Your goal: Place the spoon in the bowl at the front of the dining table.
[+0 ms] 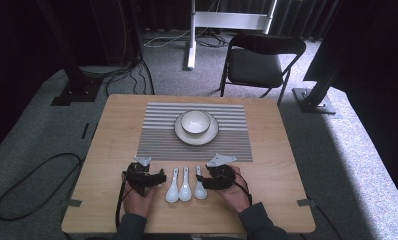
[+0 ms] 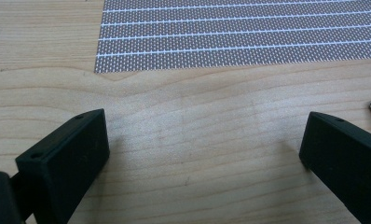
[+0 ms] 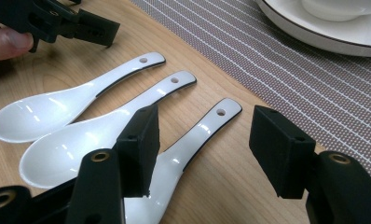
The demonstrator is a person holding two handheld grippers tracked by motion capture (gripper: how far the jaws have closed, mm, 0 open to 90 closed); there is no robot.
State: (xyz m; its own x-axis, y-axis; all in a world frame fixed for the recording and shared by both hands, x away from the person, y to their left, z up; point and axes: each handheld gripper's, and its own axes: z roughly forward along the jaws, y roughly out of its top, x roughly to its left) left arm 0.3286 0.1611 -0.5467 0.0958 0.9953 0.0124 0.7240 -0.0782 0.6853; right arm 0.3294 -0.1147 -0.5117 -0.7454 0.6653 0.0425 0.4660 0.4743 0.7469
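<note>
The left tongs (image 1: 159, 177) are held apart over bare surface (image 2: 197, 121), gripping nothing. 3 white spoons (image 1: 185, 185) are laid side by side between the hands. The right tongs (image 3: 202, 140) are spread around the rightmost spoon's handle (image 3: 207, 128) (not yet clamped); closing seems needed next. A bowl (image 1: 195, 121) is set on a plate (image 1: 180, 131) beyond.

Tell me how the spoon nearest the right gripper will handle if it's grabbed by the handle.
The spoon looks like glazed ceramic, so probably stiff, brittle and slippery against the right gripper's hard black jaws. Its bowl end looks heavier than the thin handle, so it may droop or pivot. Pushed, it would likely slide on the table.
</note>
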